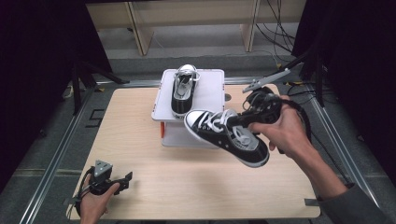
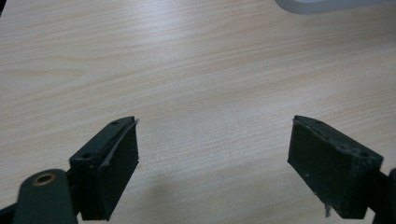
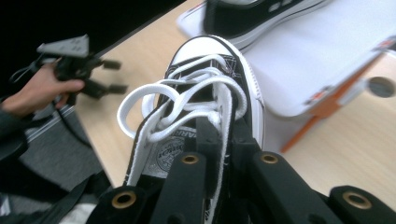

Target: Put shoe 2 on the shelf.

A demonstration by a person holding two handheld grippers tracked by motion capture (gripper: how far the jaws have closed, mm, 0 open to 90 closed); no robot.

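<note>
A black sneaker with white laces (image 1: 224,135) hangs in the air over the table, toe toward the white stand. My right gripper (image 1: 240,122) is shut on its upper by the laces; in the right gripper view the jaws (image 3: 222,133) pinch the sneaker (image 3: 205,79) beside the lacing. A second black sneaker (image 1: 183,91) lies on top of the white stand (image 1: 210,88), toe pointing away. My left gripper (image 1: 123,179) rests low at the table's near left corner, open, with bare wood between its jaws (image 2: 212,154).
The white stand (image 3: 303,51) has orange supports and sits at the far middle of the wooden table (image 1: 187,186). Metal rails run along both sides of the table. Dark curtains and cables stand at the right, wooden furniture legs behind.
</note>
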